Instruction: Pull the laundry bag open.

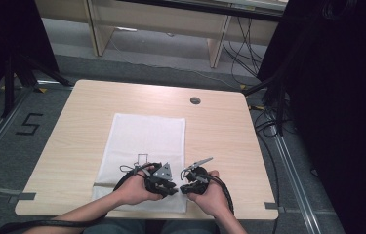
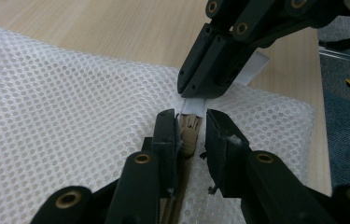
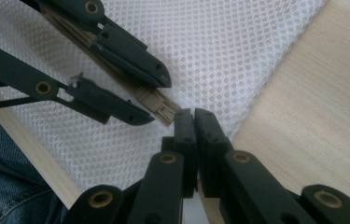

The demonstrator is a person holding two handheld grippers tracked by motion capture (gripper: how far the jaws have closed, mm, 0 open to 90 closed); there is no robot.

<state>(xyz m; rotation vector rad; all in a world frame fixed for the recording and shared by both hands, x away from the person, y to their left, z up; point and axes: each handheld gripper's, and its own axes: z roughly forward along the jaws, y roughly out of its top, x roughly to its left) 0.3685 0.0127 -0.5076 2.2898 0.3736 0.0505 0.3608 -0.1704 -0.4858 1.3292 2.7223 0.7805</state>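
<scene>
I see the white mesh bag (image 1: 144, 146) lying flat on the light wooden worktop (image 1: 219, 131), near the edge where I stand. Along its near end runs a tan zipper (image 2: 182, 186), and the tan zipper slider (image 2: 189, 133) sits close to the bag's corner, where a white fabric tab (image 2: 256, 67) sticks out.

My left tool (image 2: 189, 123) stands over the zipper with one jaw on each side of the slider. There is a small gap on the right side, so the jaws are not pressing it; I count this tool as released around the slider. My right tool (image 2: 200, 91) is clenched, its two jaws pressed together on the white tab just beyond the slider, so it grasps the bag by this tab. In the right gripper view the two tools almost meet at the slider.

In the high view both hands are close together at the near end of the bag. Beyond the bag a small round grommet (image 1: 195, 100) sits in the worktop.
</scene>
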